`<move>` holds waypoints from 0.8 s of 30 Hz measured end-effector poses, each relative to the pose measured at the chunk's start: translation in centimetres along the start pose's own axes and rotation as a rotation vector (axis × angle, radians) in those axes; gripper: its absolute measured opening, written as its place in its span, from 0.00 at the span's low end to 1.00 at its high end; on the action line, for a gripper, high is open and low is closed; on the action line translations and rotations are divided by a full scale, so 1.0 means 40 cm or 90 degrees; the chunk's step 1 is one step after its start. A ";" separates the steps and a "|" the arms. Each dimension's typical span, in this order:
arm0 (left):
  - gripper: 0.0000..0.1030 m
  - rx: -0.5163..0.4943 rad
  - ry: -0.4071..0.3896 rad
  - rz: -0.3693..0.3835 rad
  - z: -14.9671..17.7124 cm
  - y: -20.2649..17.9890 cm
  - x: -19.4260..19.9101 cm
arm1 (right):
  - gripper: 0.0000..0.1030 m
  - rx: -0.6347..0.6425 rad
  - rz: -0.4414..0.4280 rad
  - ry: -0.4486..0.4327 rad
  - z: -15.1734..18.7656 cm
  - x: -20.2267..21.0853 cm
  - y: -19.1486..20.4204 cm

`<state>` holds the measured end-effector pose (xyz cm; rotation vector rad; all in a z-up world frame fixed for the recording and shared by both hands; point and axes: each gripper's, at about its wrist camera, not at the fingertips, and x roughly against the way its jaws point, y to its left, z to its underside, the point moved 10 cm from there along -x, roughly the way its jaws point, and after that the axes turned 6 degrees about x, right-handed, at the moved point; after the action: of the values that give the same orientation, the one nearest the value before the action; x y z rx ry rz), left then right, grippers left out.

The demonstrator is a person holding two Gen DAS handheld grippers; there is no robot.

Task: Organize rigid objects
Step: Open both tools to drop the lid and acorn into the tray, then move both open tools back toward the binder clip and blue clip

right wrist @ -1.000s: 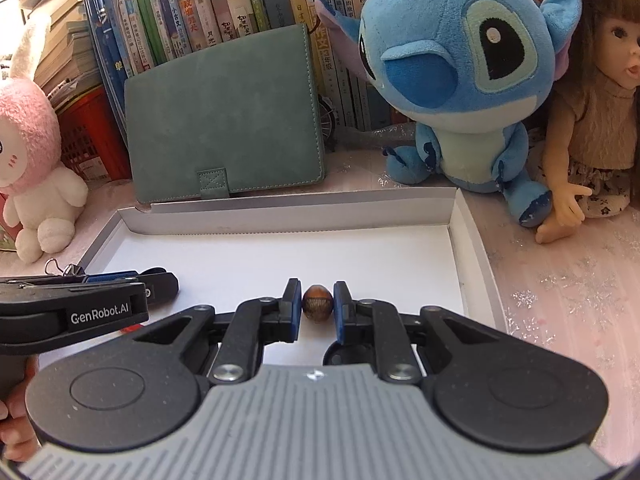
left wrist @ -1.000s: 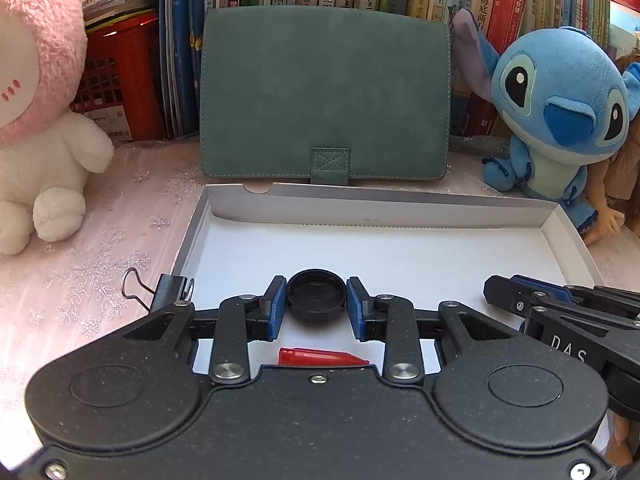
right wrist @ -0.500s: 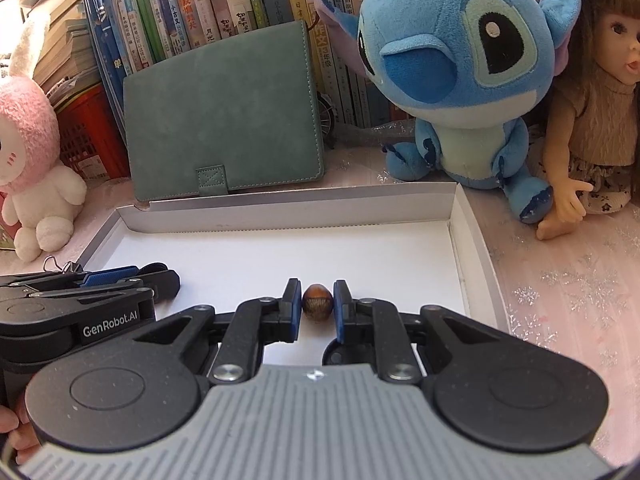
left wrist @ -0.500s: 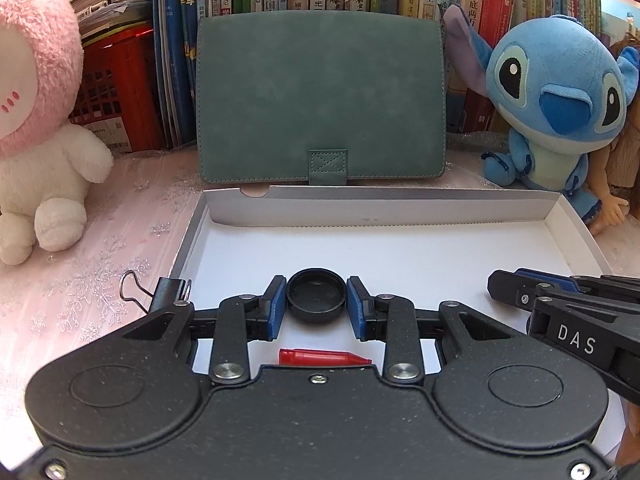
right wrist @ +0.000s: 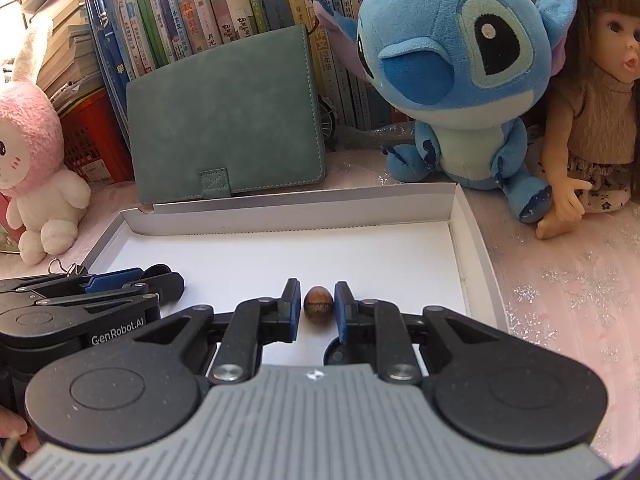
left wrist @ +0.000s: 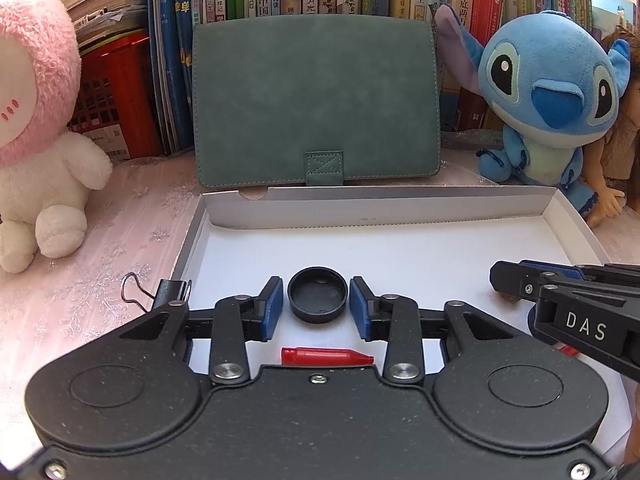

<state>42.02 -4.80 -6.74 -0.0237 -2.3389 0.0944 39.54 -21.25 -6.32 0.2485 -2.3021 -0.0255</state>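
A black round cap sits on the floor of the white box, between the blue pads of my left gripper; small gaps show on both sides, so the jaws stand open around it. A brown oval nut lies in the white box between the pads of my right gripper, with slim gaps on both sides. A red pen cap lies in the box just under my left gripper.
A black binder clip sits at the box's left edge. A green case leans on books behind the box. A pink plush stands at left; a blue plush and a doll at right.
Both grippers have opened slightly, letting go of the black cap and the nut inside the box. The left wrist view has drawn back a little.
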 end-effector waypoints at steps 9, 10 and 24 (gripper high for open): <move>0.57 -0.070 -0.016 -0.006 0.020 -0.005 0.070 | 0.48 0.004 0.009 -0.027 0.005 0.065 0.003; 0.59 -0.076 -0.021 -0.003 0.023 -0.006 0.084 | 0.52 0.004 0.010 -0.032 0.004 0.076 0.002; 0.75 -0.062 -0.045 0.043 0.113 -0.003 0.294 | 0.73 0.056 0.027 -0.098 0.025 0.267 0.025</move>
<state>30.58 -4.67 -1.43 -0.1494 -2.4123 0.0141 31.60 -22.31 0.87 0.2510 -2.4640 0.0805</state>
